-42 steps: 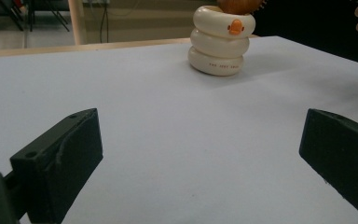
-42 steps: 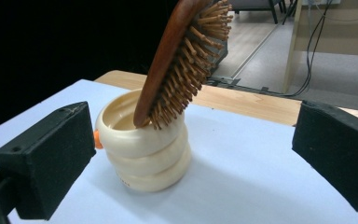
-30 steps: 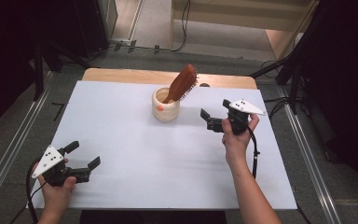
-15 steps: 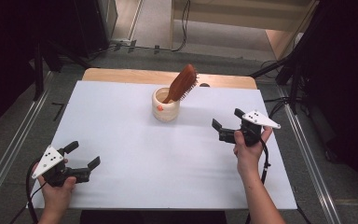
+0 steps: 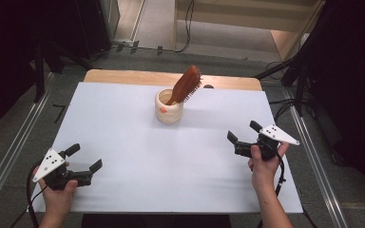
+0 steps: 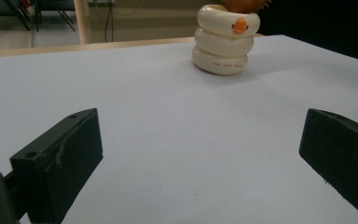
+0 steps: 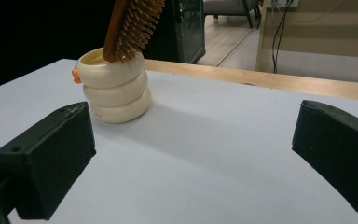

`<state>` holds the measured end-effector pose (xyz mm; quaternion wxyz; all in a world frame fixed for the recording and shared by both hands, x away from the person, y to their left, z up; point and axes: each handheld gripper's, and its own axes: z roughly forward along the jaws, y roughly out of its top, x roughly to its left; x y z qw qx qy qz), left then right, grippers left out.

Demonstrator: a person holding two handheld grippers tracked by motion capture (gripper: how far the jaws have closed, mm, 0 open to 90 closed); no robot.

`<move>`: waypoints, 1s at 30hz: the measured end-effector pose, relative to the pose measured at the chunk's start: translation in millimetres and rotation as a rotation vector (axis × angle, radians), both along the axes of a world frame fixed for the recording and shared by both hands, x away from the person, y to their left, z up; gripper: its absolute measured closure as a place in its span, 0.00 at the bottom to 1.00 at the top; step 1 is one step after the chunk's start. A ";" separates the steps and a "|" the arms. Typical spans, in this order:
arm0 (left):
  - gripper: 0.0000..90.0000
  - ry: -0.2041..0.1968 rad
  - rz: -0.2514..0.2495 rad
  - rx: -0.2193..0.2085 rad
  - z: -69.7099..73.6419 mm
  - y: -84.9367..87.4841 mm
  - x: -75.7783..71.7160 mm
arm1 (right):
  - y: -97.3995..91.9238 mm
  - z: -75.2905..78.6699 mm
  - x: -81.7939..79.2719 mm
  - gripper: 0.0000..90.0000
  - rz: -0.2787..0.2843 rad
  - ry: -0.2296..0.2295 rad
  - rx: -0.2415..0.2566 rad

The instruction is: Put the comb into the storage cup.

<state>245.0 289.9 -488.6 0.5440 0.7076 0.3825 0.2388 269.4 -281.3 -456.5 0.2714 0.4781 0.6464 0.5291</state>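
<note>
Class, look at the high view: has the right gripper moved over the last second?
Yes. The right gripper has drawn back from beside the cream holder toward the person's near right corner of the table, jaws open.

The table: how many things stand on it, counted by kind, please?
Cream holder: 1
Wooden hairbrush, standing tilted in the holder: 1
Total: 2

Wooden hairbrush (image 5: pixel 186 85) leans tilted, bristle head up, in cream ringed cup (image 5: pixel 169 107); cup upright mid-table
</note>
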 end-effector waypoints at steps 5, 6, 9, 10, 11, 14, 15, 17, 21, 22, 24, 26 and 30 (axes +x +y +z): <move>0.00 0.001 -0.001 0.004 0.1 -0.2 -0.3 | -9.3 -6.5 -11.8 0.00 -0.008 -0.003 -0.001; 0.00 0.000 -0.001 0.004 0.1 -0.2 -0.3 | -10.8 -7.8 -14.9 0.00 -0.009 0.004 0.003; 0.00 0.000 0.000 0.004 0.1 -0.3 -0.4 | -16.8 -11.8 -21.7 0.00 -0.010 -0.001 0.000; 0.00 0.001 0.000 0.005 0.1 -0.3 -0.5 | -18.5 -13.0 -24.2 0.00 -0.010 0.003 0.005; 0.00 0.001 0.000 0.006 0.2 -0.2 -0.6 | -20.5 -14.2 -26.7 0.00 -0.011 0.002 0.007; 0.00 -0.001 -0.001 0.006 0.2 -0.3 -0.6 | -26.4 -17.9 -32.6 0.00 -0.013 0.000 0.005; 0.00 -0.001 0.000 0.006 0.1 -0.2 -0.6 | -28.1 -19.1 -34.4 0.00 -0.015 0.002 0.003; 0.00 -0.001 0.000 0.006 0.2 -0.2 -0.6 | -30.9 -21.4 -38.0 0.00 -0.015 0.007 0.002; 0.00 -0.002 0.002 0.007 0.2 -0.3 -0.7 | -37.2 -26.2 -45.4 0.00 -0.025 0.003 -0.005; 0.00 -0.002 0.002 0.008 0.2 -0.3 -0.8 | -38.3 -27.8 -47.7 0.00 -0.033 -0.006 -0.019; 0.00 -0.002 0.003 0.007 0.1 -0.4 -1.0 | -40.9 -30.5 -52.9 0.00 -0.034 -0.012 -0.026; 0.00 -0.002 0.003 0.007 0.1 -0.5 -1.0 | -44.4 -33.4 -58.0 0.00 -0.029 -0.014 -0.017; 0.00 -0.004 0.002 0.006 0.0 -0.7 -0.9 | -51.0 -36.6 -65.1 0.00 -0.027 -0.011 -0.015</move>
